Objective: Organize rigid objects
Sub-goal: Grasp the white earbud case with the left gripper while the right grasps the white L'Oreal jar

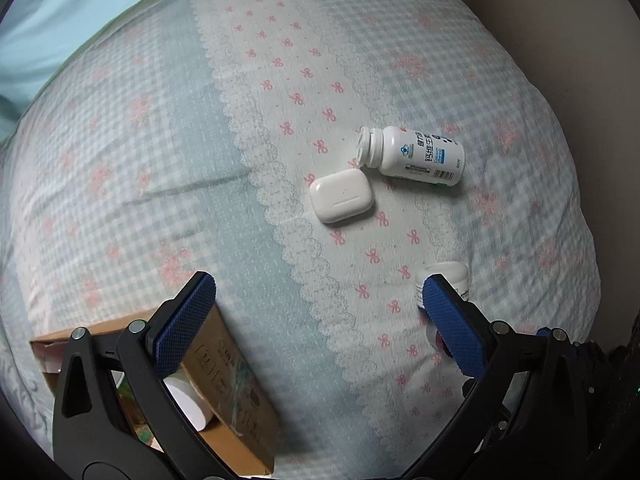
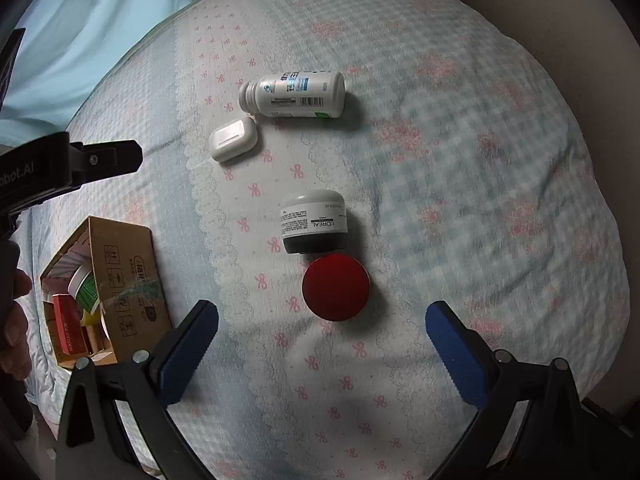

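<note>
A white pill bottle (image 1: 416, 155) (image 2: 298, 95) lies on its side on the bedspread, with a white earbud case (image 1: 341, 196) (image 2: 233, 139) just beside its neck. Nearer in the right wrist view stand a white cream jar with a dark base (image 2: 313, 222) and a round red jar (image 2: 336, 287), almost touching. My right gripper (image 2: 322, 344) is open, just short of the red jar. My left gripper (image 1: 320, 320) is open over bare bedspread; its right finger hides most of the cream jar (image 1: 448, 272). A cardboard box (image 2: 120, 276) (image 1: 236, 392) holds several items.
The patterned bedspread (image 2: 460, 160) covers the whole surface. A pale blue cloth (image 2: 100, 32) lies at the far left, and a beige edge (image 2: 560, 20) borders the right. A hand (image 2: 16, 320) grips the left gripper's handle (image 2: 80, 164) at the left edge.
</note>
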The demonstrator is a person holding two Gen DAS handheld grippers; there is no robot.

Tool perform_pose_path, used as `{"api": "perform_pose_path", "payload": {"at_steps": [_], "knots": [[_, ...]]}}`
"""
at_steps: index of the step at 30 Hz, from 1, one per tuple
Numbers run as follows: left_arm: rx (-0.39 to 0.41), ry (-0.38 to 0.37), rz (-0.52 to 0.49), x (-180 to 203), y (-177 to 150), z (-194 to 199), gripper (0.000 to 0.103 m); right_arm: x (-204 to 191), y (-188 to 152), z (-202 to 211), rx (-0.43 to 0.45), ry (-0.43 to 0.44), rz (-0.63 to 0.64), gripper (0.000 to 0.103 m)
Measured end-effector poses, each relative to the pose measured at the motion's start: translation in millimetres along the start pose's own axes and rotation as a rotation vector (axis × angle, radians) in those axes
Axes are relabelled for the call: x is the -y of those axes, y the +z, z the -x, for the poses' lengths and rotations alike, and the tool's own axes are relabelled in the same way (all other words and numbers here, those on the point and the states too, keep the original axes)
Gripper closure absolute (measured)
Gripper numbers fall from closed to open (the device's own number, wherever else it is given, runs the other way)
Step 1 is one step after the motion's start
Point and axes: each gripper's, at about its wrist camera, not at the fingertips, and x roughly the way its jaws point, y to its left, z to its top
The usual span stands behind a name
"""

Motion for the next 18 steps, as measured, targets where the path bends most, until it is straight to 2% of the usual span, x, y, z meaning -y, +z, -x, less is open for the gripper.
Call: {"api": "perform_pose_path", "payload": {"at_steps": [6,10,14,17,18], "knots": [[-0.024,-0.006,0.032,3.4,27.6,-49.9,0.0,0.2,23.2,-29.3,0.024,-0.005,0.012,0.0],[-0.041,0.002,0.017,9.2,41.5,-74.9,0.001,-6.9,35.9,-49.9,0.023,-0.001,0.04,0.0],[-0.053,0.024,0.009,13.0,51.4,-96.0,0.003,-8.6,45.5,-69.3,0.008,-0.01,0.039,0.005],[-0.071,0.039,0.013,13.8,56.0,-112.0,0.007,-7.4,52.1,-80.3,-0.001,-0.021,0.034,0.017],[-0.079,0.044,0.019,13.4,56.5,-116.5,0.011,-6.5,53.5,-84.0,-0.008,-0.017,0.026,0.018]]}}
